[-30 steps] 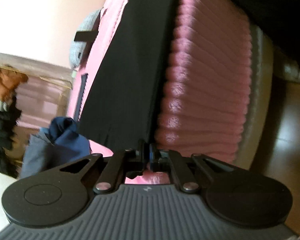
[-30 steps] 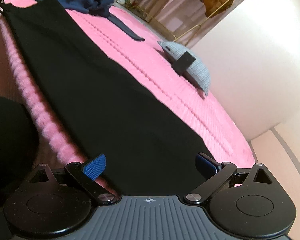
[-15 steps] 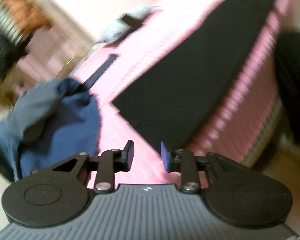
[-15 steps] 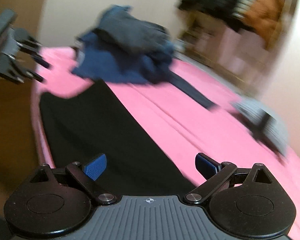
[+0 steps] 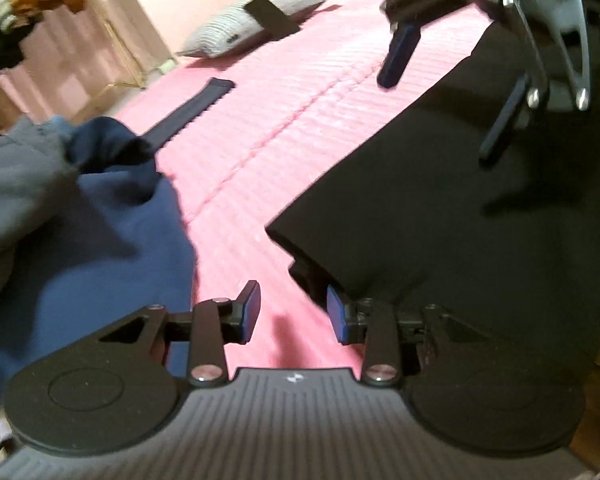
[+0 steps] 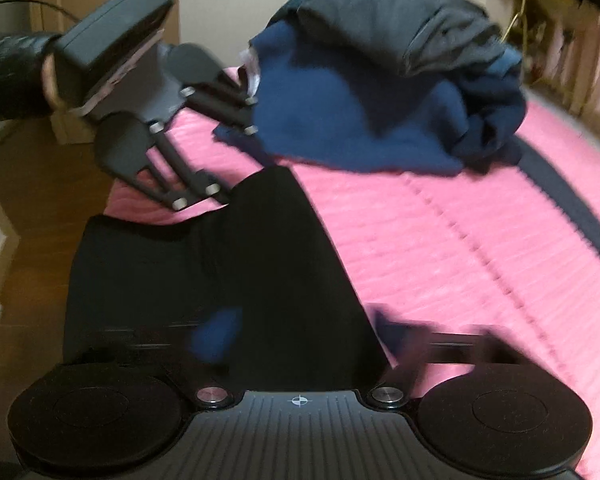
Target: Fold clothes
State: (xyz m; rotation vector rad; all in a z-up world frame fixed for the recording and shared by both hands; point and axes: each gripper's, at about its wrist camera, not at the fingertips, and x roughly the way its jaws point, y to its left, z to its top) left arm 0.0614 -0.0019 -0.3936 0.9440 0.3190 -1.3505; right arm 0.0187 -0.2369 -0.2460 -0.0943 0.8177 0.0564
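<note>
Hovering over a pink bed (image 5: 300, 92), 2 tools face each other above a folded black garment (image 5: 460, 184): left tool (image 5: 293, 312) half open, empty, at its corner; right tool (image 6: 304, 334) wide open, empty. Navy clothes (image 6: 340, 120) lie beyond.

Black garment (image 5: 460, 200) on ribbed pink bedspread (image 5: 300, 100); navy clothes (image 6: 340, 120).
</note>
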